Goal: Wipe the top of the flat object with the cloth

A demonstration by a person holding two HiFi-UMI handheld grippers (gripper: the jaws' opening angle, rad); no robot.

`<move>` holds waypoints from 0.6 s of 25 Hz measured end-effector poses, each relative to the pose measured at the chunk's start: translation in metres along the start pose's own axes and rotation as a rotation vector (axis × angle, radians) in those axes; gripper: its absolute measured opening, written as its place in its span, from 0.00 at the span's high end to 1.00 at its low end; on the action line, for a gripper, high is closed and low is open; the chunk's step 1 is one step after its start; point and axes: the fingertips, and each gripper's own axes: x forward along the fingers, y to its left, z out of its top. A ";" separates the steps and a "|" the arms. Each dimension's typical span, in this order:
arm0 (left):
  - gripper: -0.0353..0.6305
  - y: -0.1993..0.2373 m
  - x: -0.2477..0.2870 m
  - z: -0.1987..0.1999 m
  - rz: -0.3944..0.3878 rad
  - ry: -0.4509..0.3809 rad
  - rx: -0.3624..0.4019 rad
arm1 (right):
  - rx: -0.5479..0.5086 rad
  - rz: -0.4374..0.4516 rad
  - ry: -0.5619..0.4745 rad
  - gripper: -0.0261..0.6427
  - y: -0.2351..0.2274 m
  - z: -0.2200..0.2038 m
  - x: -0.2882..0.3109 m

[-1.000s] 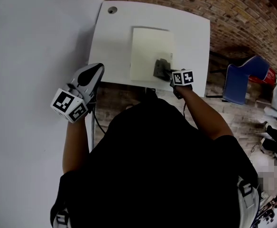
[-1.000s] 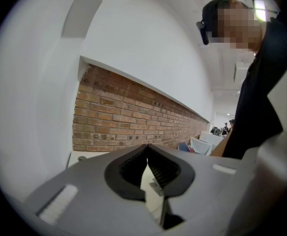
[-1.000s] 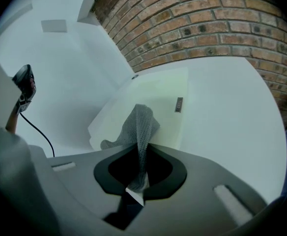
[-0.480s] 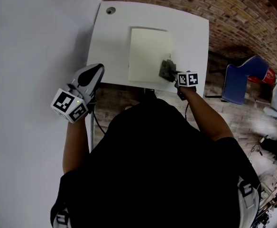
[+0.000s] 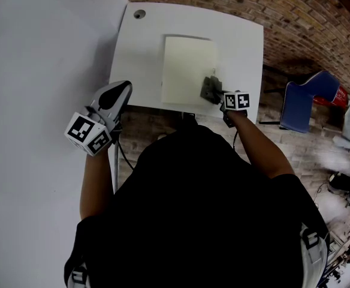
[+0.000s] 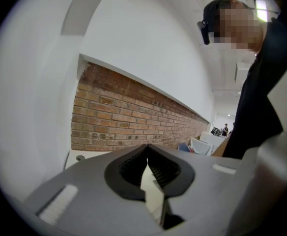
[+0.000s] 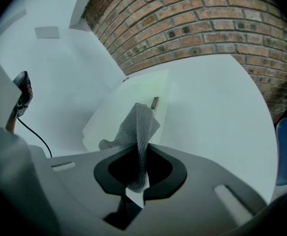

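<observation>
A pale flat object (image 5: 189,69) is noted lying on the white table (image 5: 241,47). A grey mesh cloth (image 5: 210,89) is found bunched at the near right corner of the flat object, touching its top, and is pinched between the jaws of the right gripper (image 5: 221,98). The left gripper (image 5: 120,90) is held to the near left of the flat object, well apart from it — its jaws are pressed together with nothing between them.
</observation>
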 end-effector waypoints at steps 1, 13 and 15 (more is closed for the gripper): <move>0.94 0.000 0.000 0.000 0.000 -0.002 -0.001 | 0.001 0.000 -0.001 0.94 0.000 0.000 0.000; 0.94 -0.003 0.001 -0.001 0.002 -0.009 -0.006 | 0.001 0.006 -0.005 0.94 0.000 0.000 0.001; 0.94 -0.004 0.002 0.000 0.002 -0.009 -0.008 | 0.002 0.007 -0.004 0.94 0.000 0.000 0.001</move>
